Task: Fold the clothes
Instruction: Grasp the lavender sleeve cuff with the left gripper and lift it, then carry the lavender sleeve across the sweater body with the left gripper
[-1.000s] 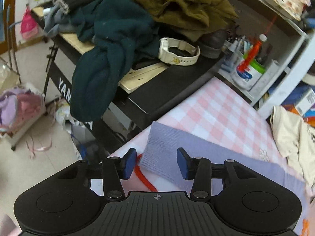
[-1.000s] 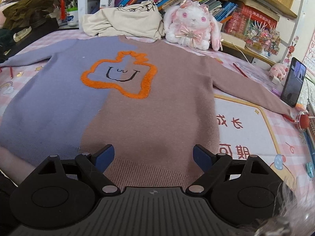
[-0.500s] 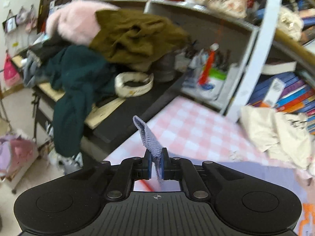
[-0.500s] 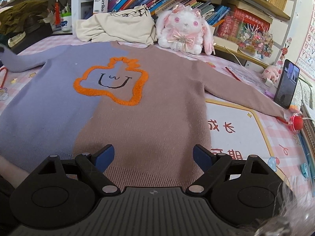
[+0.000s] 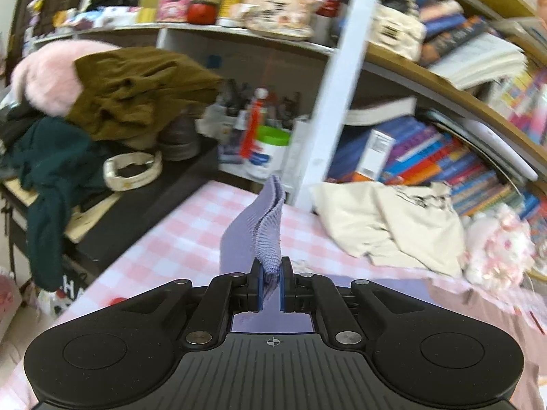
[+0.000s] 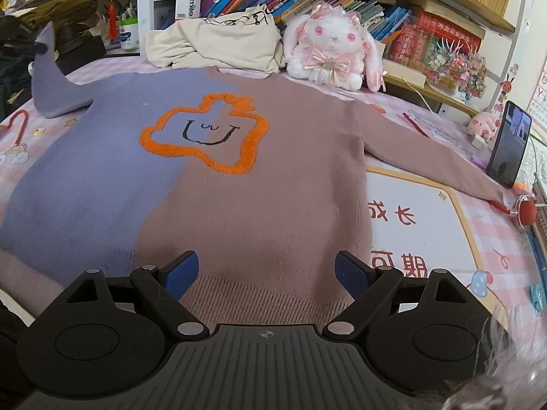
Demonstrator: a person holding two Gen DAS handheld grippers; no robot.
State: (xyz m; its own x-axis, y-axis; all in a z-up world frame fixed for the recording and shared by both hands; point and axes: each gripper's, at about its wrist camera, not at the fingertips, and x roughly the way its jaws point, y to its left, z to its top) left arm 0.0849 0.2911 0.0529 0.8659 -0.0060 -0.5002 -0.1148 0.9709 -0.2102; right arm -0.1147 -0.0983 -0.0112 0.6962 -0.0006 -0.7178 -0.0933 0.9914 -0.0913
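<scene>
Sweater (image 6: pixel 239 184): lies flat, face up, across the middle of the right wrist view on the pink checked surface (image 6: pixel 495 232); one half lilac, the other brown, with an orange-outlined motif at centre. Main risk: the body drags or bunches if the lifted sleeve is pulled faster than the knit can follow, since nothing pins the body.
Brown sleeve (image 6: pixel 427 157): stretched out toward the right edge of the frame, its cuff close to an upright phone (image 6: pixel 509 148). Risk: a later fold from that side may sweep the phone over.
Lilac sleeve (image 6: pixel 51 82): raised off the surface at upper left of the right wrist view, rising to a point. Risk: it twists in the air and lands creased or off the body line.
Cream garment (image 6: pixel 215 44): heaped just behind the collar, beside a plush rabbit (image 6: pixel 333 48). Risk: the sleeve catches on either if carried too far toward the top of the frame.
Right tool (image 6: pixel 266 270): fingers wide apart, holding nothing, poised over the ribbed hem at bottom centre. Risk: hem unsecured.
Left tool (image 5: pixel 270 282): clamped on the ribbed lilac cuff (image 5: pixel 270 232) at centre of the left wrist view. Risk: the hold looks narrow and near the edge; stretchy rib may slip out mid-carry.
</scene>
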